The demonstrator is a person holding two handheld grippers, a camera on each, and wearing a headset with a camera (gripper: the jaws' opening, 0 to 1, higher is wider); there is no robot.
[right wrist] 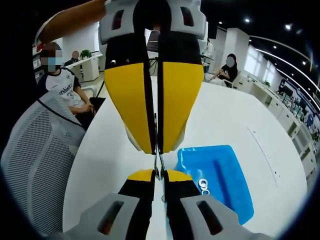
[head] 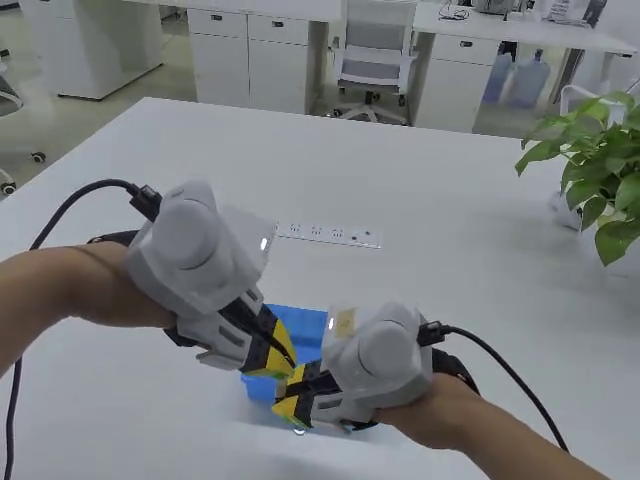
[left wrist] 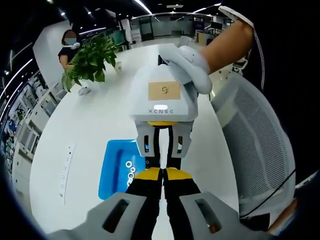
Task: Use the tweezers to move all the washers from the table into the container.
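1. Where they lie inside the blue container [right wrist: 222, 175], several washers [right wrist: 203, 185] cluster near one edge.
2. Just beside it, thin tweezers [right wrist: 158, 162] are pinched in the clenched right gripper [right wrist: 159, 176].
3. The left gripper [right wrist: 155, 147], meeting it tip to tip, is clamped on them too.

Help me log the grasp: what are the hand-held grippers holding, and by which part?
The left hand-held gripper and right hand-held gripper are both shut, tip to tip, on a thin metal strip, apparently the tweezers; which part cannot be told.

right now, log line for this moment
left gripper: shut on tweezers | right gripper: shut on tweezers | washers: in blue tray | pose: tip to tip over tray
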